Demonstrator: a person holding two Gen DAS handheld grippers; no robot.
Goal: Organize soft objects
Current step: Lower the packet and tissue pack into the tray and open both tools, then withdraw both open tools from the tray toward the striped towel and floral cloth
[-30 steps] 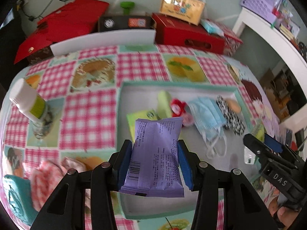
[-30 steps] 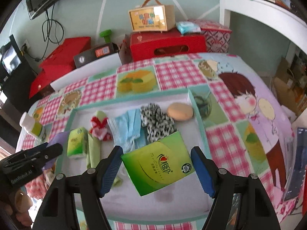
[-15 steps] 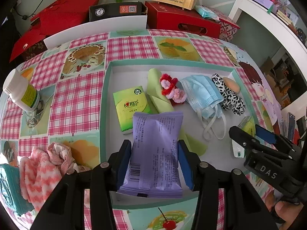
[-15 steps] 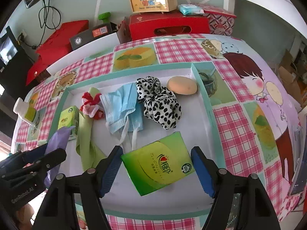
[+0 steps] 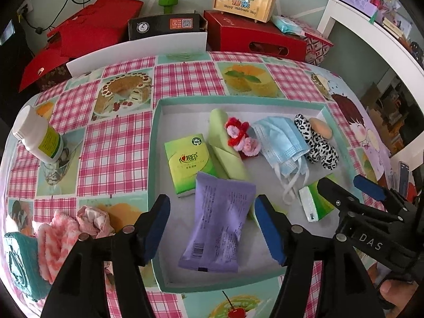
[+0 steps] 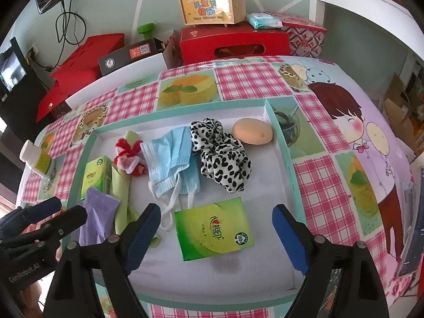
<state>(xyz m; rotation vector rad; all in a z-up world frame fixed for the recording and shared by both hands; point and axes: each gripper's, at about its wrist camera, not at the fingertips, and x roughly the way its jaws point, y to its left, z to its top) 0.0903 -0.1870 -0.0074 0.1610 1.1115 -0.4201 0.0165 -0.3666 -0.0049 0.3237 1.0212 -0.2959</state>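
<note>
A white tray with a teal rim (image 5: 152, 159) holds the soft things. A purple packet (image 5: 220, 220) lies flat on its floor between the pads of my left gripper (image 5: 213, 225). Those jaws are opening and both pads stand off the packet. A green tissue pack (image 6: 214, 230) lies on the tray floor between the jaws of my right gripper (image 6: 216, 234), which are also opening and clear of its sides. Farther back in the tray lie a smaller green tissue pack (image 5: 189, 164), a green cloth (image 5: 225, 143), a red-pink scrunchie (image 5: 239, 137), blue face masks (image 5: 281, 143), a spotted scrunchie (image 5: 318, 145) and a beige sponge (image 5: 322, 129).
Left of the tray on the checked tablecloth stand a white bottle (image 5: 39, 140), a pink-white cloth (image 5: 61, 235) and a teal item (image 5: 18, 265). Red boxes (image 5: 254, 37) and a wooden case (image 5: 243, 0) line the far edge. A phone (image 6: 413, 225) lies at the right edge.
Both grippers have spread their jaws and let go. The purple packet and the green tissue pack, held between the pads before, now lie on the tray floor.
</note>
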